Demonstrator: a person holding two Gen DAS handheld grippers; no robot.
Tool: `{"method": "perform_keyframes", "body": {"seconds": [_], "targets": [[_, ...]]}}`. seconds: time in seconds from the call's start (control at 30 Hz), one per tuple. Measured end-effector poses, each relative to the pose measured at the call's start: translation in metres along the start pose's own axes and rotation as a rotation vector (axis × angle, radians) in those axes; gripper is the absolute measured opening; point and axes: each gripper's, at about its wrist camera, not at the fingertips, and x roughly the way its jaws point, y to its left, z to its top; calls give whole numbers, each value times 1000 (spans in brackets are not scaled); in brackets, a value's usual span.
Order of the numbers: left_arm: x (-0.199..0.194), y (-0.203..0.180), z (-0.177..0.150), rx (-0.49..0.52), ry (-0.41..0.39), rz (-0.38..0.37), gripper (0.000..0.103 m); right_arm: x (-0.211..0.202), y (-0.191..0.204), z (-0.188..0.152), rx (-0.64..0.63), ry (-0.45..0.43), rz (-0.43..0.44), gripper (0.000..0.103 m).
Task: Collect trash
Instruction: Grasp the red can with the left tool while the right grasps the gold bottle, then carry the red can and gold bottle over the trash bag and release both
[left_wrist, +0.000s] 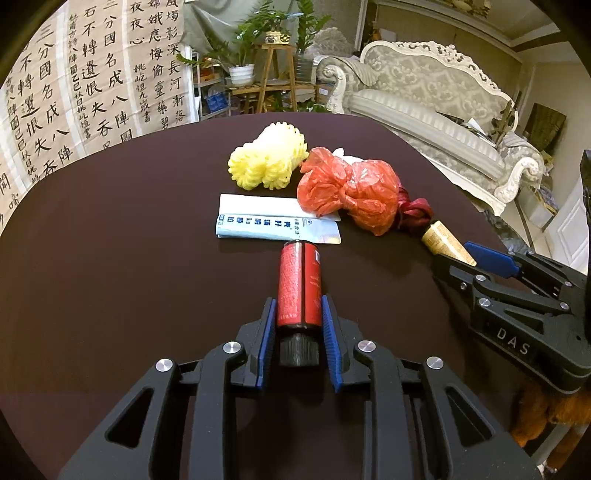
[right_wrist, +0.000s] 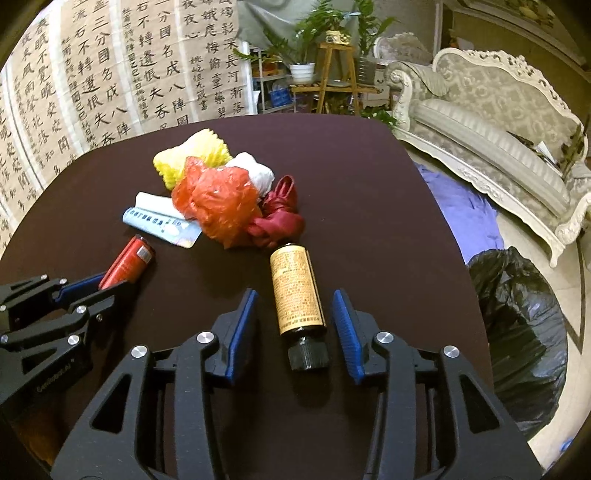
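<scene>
On the dark round table (left_wrist: 110, 258) lies a red bottle (left_wrist: 300, 288) with a black cap. My left gripper (left_wrist: 299, 310) has its blue pads against both sides of it. A brown bottle with a tan label (right_wrist: 297, 291) and black cap lies between the fingers of my right gripper (right_wrist: 295, 306), which is open with gaps on both sides. Further back lie a yellow foam net (left_wrist: 267, 158), a crumpled red plastic bag (left_wrist: 347, 192), a dark red ribbon (right_wrist: 277, 214), a white wad (right_wrist: 255, 173) and a blue-white packet (left_wrist: 277, 229).
A black trash bag (right_wrist: 517, 332) stands open on the floor right of the table. An ornate sofa (left_wrist: 436, 110) is at the right. Calligraphy sheets (left_wrist: 74, 92) hang at the left and potted plants (left_wrist: 258, 55) stand at the back.
</scene>
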Motion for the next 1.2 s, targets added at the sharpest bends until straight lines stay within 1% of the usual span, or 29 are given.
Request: {"method": "perform_keyframes", "body": {"seconds": [0.03,0.1,0.13,0.17,0.23,0.47,0.7,0.83,0.97,1.2], "targets": [[0,0,0,-5,-1,-1,30,0,0,0,4,0,-2,42],[0,0,1,-15,-3,-2,30,1,0,0,4,-2,-6,38],[0,1,0,-18,-6,-3,30,2,1,0,-2,4,-7,28],[-1,1,0,-18,-10,-4,29,2,1,-1,-6,7,-5,23],[-1,0,0,-11,-19,4,25,2,2,-2,-10,4,-10,23],[-2,2,-1,-4,-35,5,25,-7,1,-6,1,-25,-17,23],[-14,-4,-4,-12,-86,-15,25,-26,-6,-15,36,-74,-26,23],[-21,-21,-2,0,-117,-45,25,-43,-16,-21,59,-119,-59,23],[-27,-41,2,29,-146,-76,25,-63,-33,-27,95,-171,-115,23],[-30,-90,5,100,-174,-156,25,-84,-73,-40,170,-203,-209,23]]}}
